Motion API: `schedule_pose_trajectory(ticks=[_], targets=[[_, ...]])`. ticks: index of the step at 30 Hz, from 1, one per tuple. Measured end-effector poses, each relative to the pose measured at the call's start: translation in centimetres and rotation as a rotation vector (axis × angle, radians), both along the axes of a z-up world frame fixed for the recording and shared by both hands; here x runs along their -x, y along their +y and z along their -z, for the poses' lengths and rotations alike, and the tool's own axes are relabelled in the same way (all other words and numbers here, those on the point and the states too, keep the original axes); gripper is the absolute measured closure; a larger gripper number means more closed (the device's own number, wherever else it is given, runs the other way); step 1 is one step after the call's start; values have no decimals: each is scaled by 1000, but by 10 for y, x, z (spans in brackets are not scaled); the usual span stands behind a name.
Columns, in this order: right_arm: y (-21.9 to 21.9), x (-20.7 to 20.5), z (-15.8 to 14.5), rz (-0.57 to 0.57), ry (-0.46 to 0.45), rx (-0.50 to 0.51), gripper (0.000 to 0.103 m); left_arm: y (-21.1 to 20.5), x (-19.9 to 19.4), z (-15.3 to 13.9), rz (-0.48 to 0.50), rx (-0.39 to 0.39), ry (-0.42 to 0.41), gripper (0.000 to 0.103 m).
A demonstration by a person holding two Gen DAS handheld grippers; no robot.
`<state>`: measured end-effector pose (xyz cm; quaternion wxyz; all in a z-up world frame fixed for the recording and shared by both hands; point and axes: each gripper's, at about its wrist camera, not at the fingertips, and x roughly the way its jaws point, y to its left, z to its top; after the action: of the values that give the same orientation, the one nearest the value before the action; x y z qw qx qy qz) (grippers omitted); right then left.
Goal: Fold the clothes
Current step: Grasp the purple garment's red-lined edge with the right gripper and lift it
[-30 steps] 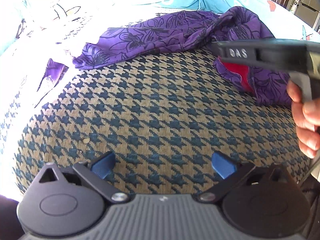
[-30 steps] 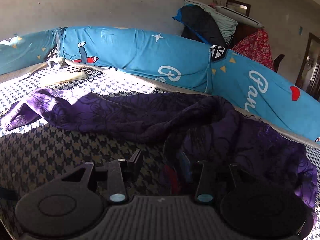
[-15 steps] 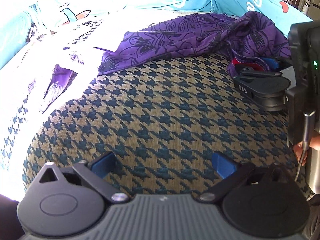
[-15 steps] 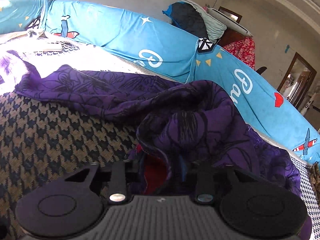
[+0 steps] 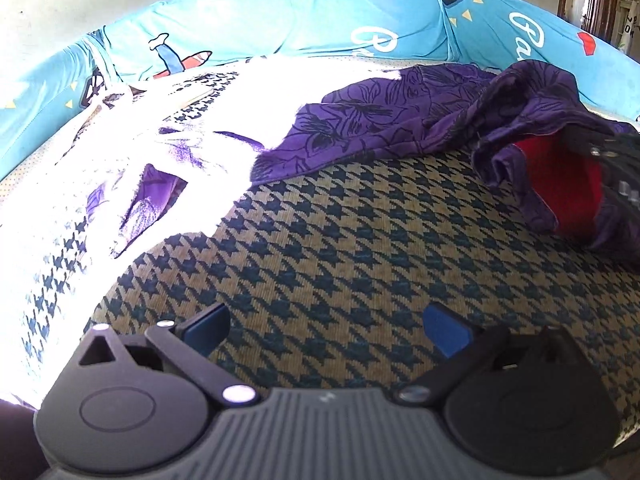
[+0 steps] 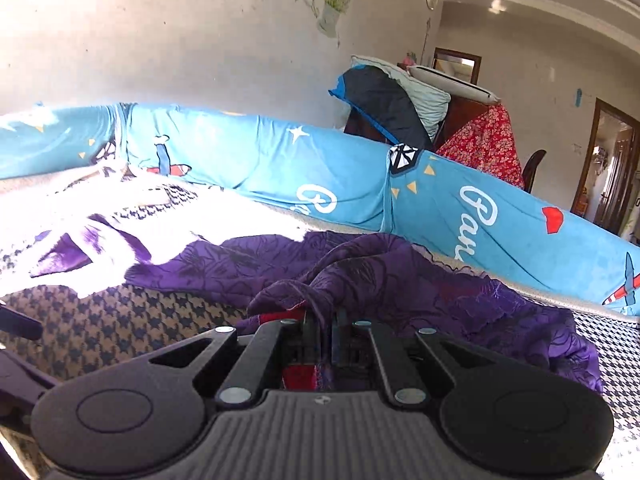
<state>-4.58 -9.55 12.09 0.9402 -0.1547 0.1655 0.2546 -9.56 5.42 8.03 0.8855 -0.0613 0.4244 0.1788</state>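
One purple garment (image 6: 400, 280) pinched in right hand-held gripper (image 6: 325, 320); left hand-held gripper (image 5: 326, 330) empty

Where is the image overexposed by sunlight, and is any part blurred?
Left wrist view: sunlight washes out the houndstooth cover at left; the right hand-held gripper, at the right edge, is smeared. Right wrist view: the same glare washes out the purple garment at its left end.
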Motion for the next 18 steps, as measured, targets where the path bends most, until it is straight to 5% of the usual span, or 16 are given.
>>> schedule_pose_trajectory(ticks=[10,15,18], targets=[[-78,39,-19,-163,224,-248,97,-1,2,-2,-48,0,-33,0],[-82,46,-6,-96,210,-118,94,-8,3,-6,-67,0,-48,0],[-88,46,-1,-76,234,-89,82,-13,2,-5,-70,-10,-41,0]])
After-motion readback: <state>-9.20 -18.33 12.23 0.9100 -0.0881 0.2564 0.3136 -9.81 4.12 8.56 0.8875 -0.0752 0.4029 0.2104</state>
